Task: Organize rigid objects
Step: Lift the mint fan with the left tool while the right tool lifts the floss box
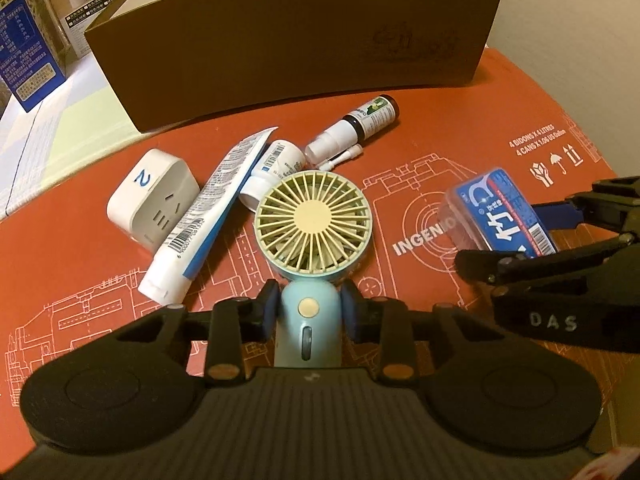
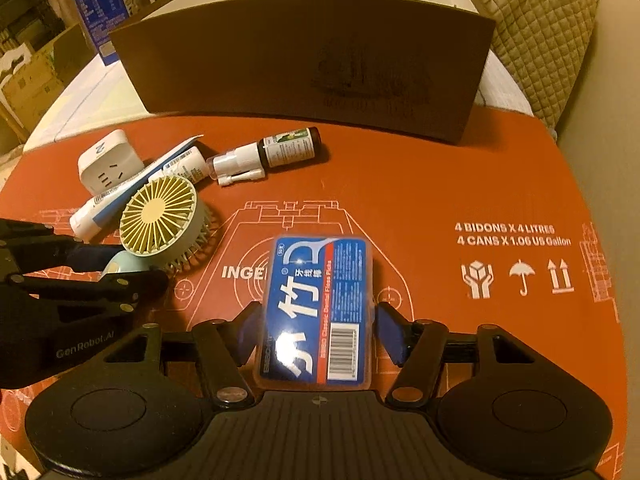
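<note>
My left gripper (image 1: 308, 312) is shut on the blue handle of a small hand fan (image 1: 313, 222) with a cream grille; the fan also shows in the right wrist view (image 2: 158, 220). My right gripper (image 2: 316, 322) is shut on a blue dental floss pick box (image 2: 318, 308), which also shows in the left wrist view (image 1: 502, 212). Both objects are low over the orange cardboard sheet (image 2: 420, 184). A brown open box (image 1: 296, 36) stands behind.
On the sheet lie a white plug adapter (image 1: 154, 198), a white and blue tube (image 1: 212, 212), a small white bottle (image 1: 274, 170) and a dark spray bottle (image 1: 356, 126). Cartons stand at the far left (image 1: 24, 32). A quilted cushion (image 2: 540, 20) is at the right.
</note>
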The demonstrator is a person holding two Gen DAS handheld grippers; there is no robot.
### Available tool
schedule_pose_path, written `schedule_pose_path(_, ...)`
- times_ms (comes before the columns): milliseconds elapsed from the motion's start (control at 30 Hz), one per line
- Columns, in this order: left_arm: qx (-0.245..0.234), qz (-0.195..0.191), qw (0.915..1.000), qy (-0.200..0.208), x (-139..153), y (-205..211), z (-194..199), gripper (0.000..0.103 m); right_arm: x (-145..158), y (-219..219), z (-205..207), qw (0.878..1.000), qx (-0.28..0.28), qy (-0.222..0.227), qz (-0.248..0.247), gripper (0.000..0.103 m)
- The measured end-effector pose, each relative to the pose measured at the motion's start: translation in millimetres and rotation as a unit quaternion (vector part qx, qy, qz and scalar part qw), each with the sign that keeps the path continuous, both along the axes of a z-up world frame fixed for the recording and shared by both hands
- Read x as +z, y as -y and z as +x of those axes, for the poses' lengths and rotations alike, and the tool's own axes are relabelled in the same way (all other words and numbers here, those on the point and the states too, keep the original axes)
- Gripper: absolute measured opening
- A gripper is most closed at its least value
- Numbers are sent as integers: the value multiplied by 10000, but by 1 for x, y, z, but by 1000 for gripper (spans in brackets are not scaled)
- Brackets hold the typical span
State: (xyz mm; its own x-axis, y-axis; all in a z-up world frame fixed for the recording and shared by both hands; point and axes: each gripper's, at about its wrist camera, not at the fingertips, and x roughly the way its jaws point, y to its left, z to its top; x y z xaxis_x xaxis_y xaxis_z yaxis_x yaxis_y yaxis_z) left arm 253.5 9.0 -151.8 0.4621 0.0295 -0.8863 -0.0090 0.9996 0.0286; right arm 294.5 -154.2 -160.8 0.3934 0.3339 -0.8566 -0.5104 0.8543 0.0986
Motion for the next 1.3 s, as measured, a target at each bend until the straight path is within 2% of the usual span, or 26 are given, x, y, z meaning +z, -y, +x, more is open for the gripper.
schedule_pose_path(167,-27,-25,10000,49,-1,-1,-1,28,-2,-3,-3,9997,158,143,-99,56)
schedule_pose_path(500,-22,29,10000,38,-1,1,-3,28,-2,2,-3,9992,363,129,-47,55)
schedule_pose_path(967,96,-86,9999,9,1,5,-15,28,0,20,2,9986,453,-91,264,55)
schedule_pose_path(1300,282,-72,9996,56,5,9,-24,28,8,31,4,9975,569,-35,407,55)
